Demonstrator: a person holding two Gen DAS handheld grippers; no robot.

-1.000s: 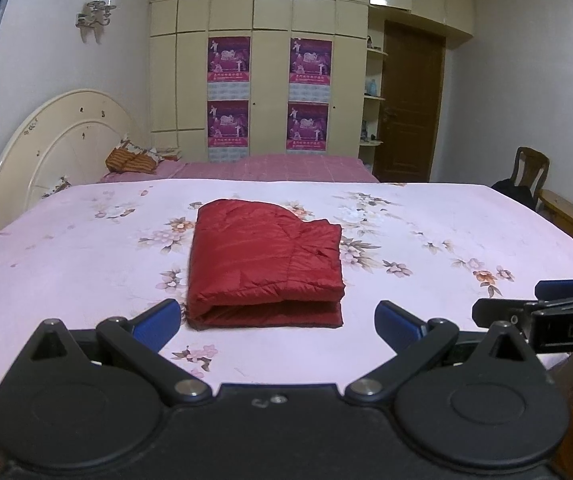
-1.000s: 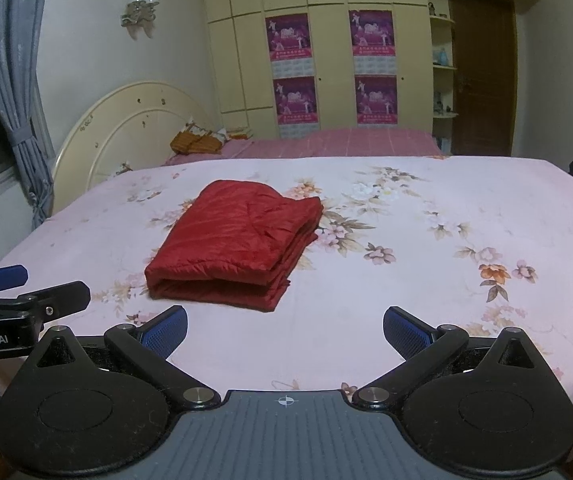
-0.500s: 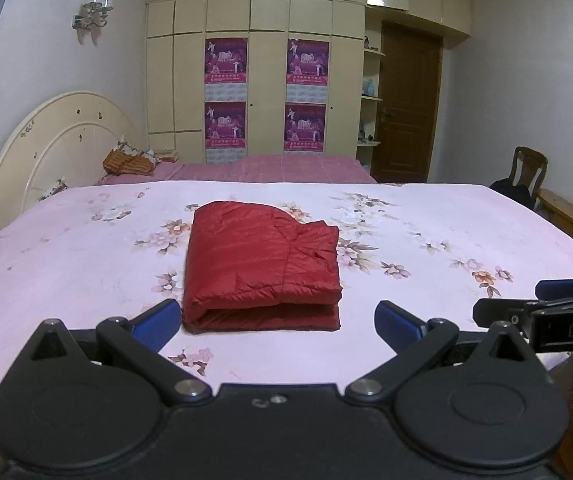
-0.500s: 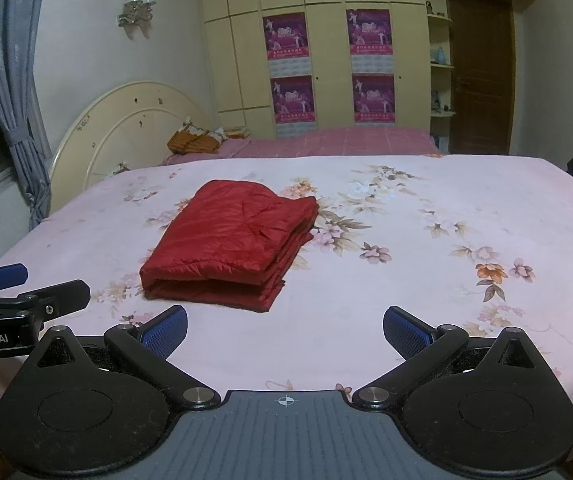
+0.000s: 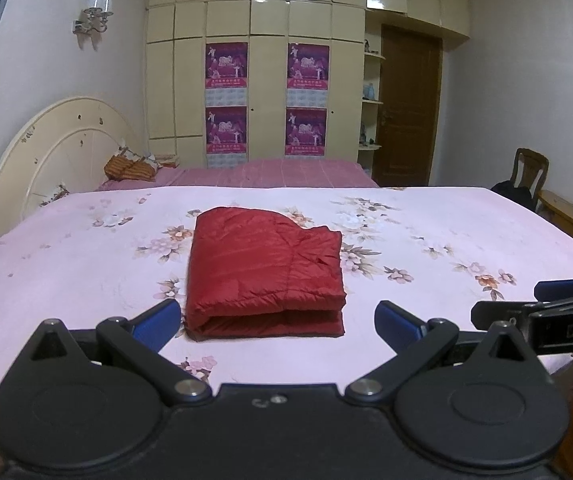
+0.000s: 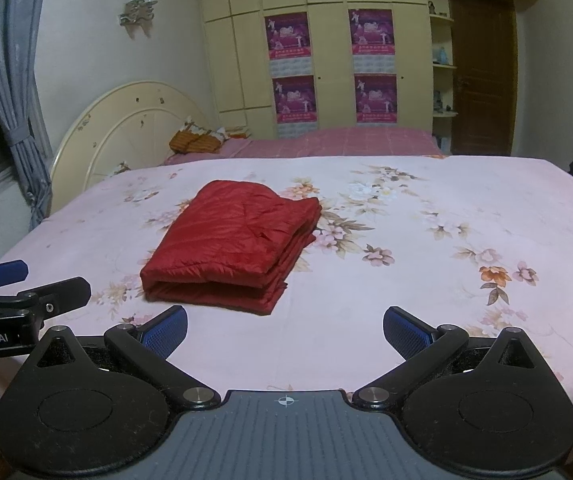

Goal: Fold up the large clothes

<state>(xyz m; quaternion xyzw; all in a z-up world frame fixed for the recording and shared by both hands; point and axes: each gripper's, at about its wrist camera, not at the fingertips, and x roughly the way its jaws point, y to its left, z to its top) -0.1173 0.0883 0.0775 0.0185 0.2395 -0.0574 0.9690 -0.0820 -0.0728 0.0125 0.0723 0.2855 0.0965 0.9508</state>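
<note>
A red puffy jacket (image 5: 264, 270) lies folded into a thick rectangle on the pink floral bed sheet (image 5: 66, 264). It also shows in the right wrist view (image 6: 234, 246). My left gripper (image 5: 276, 322) is open and empty, held just in front of the jacket's near fold, apart from it. My right gripper (image 6: 284, 330) is open and empty, near the bed's front edge, to the right of the jacket. Each gripper shows at the edge of the other's view: the right one (image 5: 546, 308), the left one (image 6: 10, 284).
The bed has a cream headboard (image 5: 58, 152) at the left. A second bed with a pink cover (image 5: 278, 172) and an orange cloth (image 5: 128, 168) stands behind. Wardrobe with posters (image 5: 266, 100), brown door (image 5: 406, 108), wooden chair (image 5: 530, 170) at the right.
Both grippers have drawn slightly back and shifted a little; the jacket sits slightly lower-left in the views. The jacket itself has not moved. Both grippers stay open.
</note>
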